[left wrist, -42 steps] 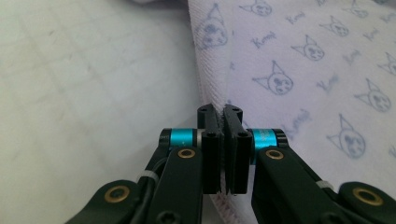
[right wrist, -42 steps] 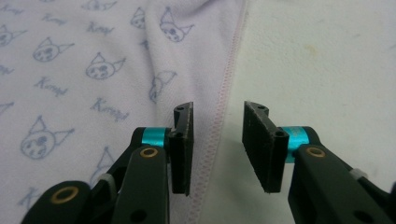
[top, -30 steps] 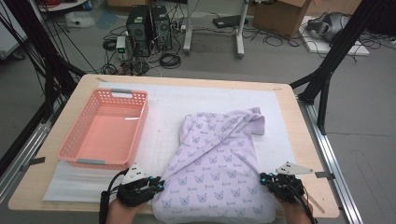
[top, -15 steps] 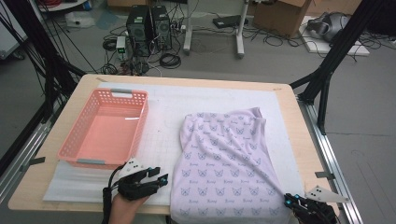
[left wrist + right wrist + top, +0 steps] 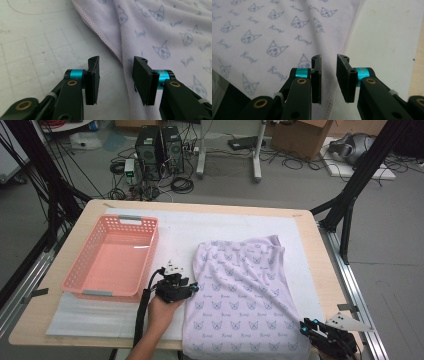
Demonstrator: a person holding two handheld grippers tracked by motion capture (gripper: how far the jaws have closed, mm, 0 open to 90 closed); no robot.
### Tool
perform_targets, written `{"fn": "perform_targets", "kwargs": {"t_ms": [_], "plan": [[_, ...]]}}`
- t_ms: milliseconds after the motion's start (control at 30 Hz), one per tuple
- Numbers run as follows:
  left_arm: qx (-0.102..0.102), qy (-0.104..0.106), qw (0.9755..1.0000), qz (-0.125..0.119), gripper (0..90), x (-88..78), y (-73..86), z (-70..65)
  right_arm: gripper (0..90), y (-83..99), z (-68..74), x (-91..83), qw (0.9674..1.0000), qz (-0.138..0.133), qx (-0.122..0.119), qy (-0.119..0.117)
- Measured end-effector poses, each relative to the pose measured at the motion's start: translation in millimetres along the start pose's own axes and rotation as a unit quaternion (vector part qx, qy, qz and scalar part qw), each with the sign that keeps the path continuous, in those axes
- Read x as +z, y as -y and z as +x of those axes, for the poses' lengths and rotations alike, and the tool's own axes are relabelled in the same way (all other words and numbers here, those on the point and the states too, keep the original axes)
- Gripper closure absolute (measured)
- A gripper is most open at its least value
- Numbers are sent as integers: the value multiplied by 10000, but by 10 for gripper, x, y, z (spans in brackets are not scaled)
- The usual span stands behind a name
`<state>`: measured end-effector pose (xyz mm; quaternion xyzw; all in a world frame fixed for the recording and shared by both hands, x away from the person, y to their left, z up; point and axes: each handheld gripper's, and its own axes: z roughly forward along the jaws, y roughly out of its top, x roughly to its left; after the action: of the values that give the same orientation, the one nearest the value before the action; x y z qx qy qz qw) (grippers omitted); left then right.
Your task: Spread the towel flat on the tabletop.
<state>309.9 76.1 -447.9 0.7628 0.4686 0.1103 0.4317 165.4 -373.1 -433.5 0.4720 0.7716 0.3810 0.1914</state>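
Both my grippers have just been opening and hold nothing: the left gripper [image 5: 192,287] straddles the hem of the lilac cat-print cloth [image 5: 245,295], the right gripper [image 5: 306,326] over its near corner. Folding step; next I must pinch both.

Lilac cloth [image 5: 245,295] printed with small cat faces, spread nearly flat on the white mat [image 5: 220,227], slightly rumpled, near edge hanging over the table's front.

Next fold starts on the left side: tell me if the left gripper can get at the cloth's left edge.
Probably yes: the left gripper has open jaws right at the cloth hem, nothing between.
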Motion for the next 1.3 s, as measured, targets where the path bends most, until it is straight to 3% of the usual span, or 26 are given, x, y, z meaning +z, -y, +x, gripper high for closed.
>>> {"fn": "perform_targets", "kwargs": {"t_ms": [167,233,267,300,333,367,400,500,633,733,867,933,1000,1033,1167,1300], "plan": [[191,-70,9998,43,525,132,-70,-104,732,5,-23,-13,10000,-39,9,-30],[462,-266,9986,37,550,163,-63,-161,731,-1,-23,-11,10000,-78,23,-20],[612,-353,9975,31,576,168,-59,-177,726,-6,-24,-12,10000,-74,33,-27],[623,-315,9976,-1,608,171,-58,-181,723,-11,-27,-9,9999,-92,29,-26],[626,-105,9980,12,714,168,-58,-183,721,-16,-26,-2,9999,-115,59,-41],[689,-167,9975,-8,829,168,-53,-213,718,-19,-30,5,9999,-109,45,-48],[809,-222,9965,-16,842,163,-49,-231,716,-23,-28,13,9999,-92,65,-54],[650,-289,9974,-113,851,98,-35,-180,713,-28,-33,36,9999,-77,47,-61],[346,-424,9980,-307,852,-85,16,34,711,-42,-40,51,9999,-97,115,-83],[463,-658,9964,-257,854,-158,52,123,708,-66,-35,89,9998,-100,98,-116],[413,-721,9958,-376,851,-199,80,170,693,-112,0,153,9998,-79,49,-175],[315,-725,9960,-411,827,-211,100,185,665,-133,4,192,9998,-80,30,-172],[4,-513,9977,-438,615,-251,131,213,621,-156,0,236,9999,-61,28,-155],[-61,-418,9979,-489,558,-270,151,210,599,-168,-9,254,9999,-72,33,-111],[61,-123,9986,-515,444,-404,279,138,529,-213,-74,280,9997,-157,189,-26],[217,140,9987,-443,421,-521,398,34,509,-233,-148,319,9994,-180,287,8]]}}
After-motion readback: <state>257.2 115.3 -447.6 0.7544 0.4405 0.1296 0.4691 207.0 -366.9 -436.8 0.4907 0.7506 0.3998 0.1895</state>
